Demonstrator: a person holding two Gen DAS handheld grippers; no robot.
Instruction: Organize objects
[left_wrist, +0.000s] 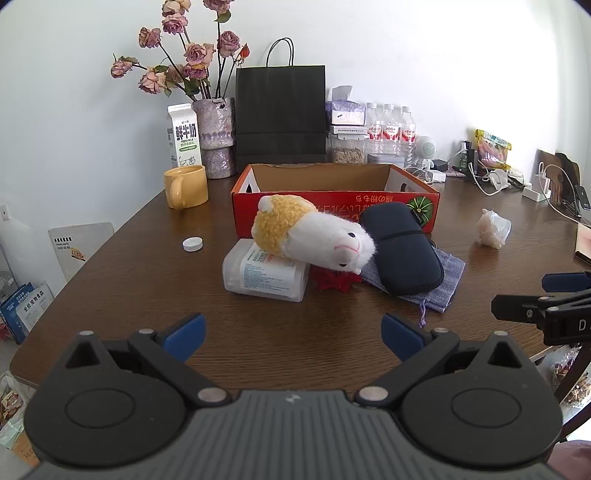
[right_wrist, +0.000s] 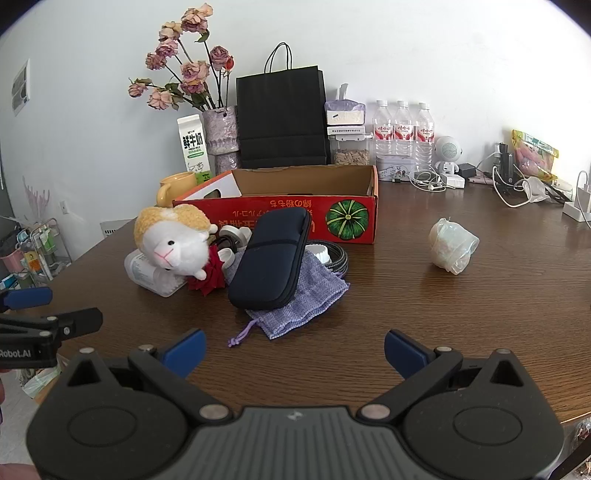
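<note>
**Left wrist view.** Left tool (left_wrist: 291, 334): jaws spread wide, nothing between them, hovering over bare worktop (left_wrist: 129, 266) short of the pile. Right tool (left_wrist: 546, 295) shows at the right edge, apart from everything.
- Red cardboard box (left_wrist: 334, 214): open-topped, seemingly empty, behind the pile; likely the destination.
- Plush sheep (left_wrist: 310, 232): lies tilted across a white plastic container (left_wrist: 264, 275), head overhanging a red fabric flower (left_wrist: 334, 280). Risk: lifting the container first tips the sheep off.
- Dark zip case (left_wrist: 402, 247): rests on a grey-blue drawstring pouch (left_wrist: 439, 280) and leans against the box. Risk: pulling the pouch drags the case along.
- White cap (left_wrist: 192, 244): alone, left of the pile. Low and flat; the pads may skid it across the wood.
- Yellow mug (left_wrist: 184, 186): just left of the box; a wide swing could strike it.

**Right wrist view.** Right tool (right_wrist: 293, 352): also released and empty, near the pouch's cord.
- Braided cable (right_wrist: 332, 256) and small white parts (right_wrist: 232, 236): tucked behind the case and sheep. Risk: snagging whatever is lifted out.
- Crumpled clear wrapper (right_wrist: 452, 245): well apart at right; thin and springy, may slip a loose pinch.
</note>
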